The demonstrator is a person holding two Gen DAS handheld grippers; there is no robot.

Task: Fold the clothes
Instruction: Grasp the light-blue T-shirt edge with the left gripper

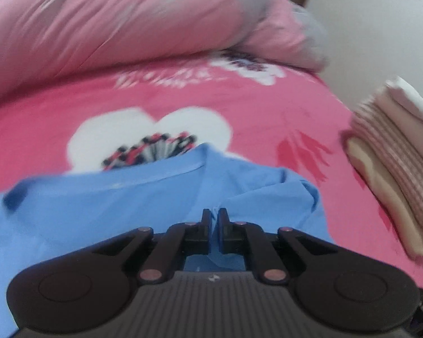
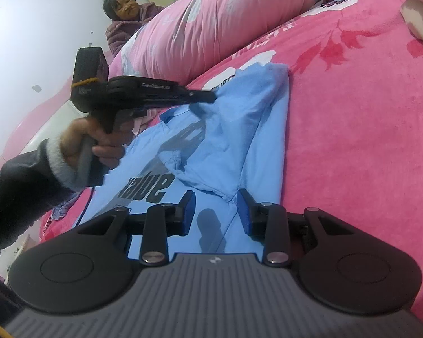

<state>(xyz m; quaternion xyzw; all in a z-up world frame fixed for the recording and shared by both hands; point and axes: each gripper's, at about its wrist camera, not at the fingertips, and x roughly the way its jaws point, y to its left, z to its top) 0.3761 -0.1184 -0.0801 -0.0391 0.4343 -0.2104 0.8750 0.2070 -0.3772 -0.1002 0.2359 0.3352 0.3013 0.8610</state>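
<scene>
A light blue shirt (image 1: 98, 202) with dark lettering lies partly folded on the pink bed cover (image 1: 268, 112). My left gripper (image 1: 214, 214) is shut on a raised fold of it, and a sliver of blue cloth shows between the tips. In the right wrist view the left gripper (image 2: 211, 97), held by a hand (image 2: 98, 143), pinches the blue shirt (image 2: 262, 146) near its far end. My right gripper (image 2: 215, 194) hovers open over the shirt's near part. A bunched corner of cloth lies between its fingers, close to the right one, and is not pressed.
A puffy pink flowered quilt (image 1: 98, 28) runs along the far side of the bed. A stack of folded clothes (image 1: 394, 155) sits at the right edge. A person (image 2: 124, 25) sits behind the quilt (image 2: 211, 19). Bare pink bed cover (image 2: 352, 140) lies right of the shirt.
</scene>
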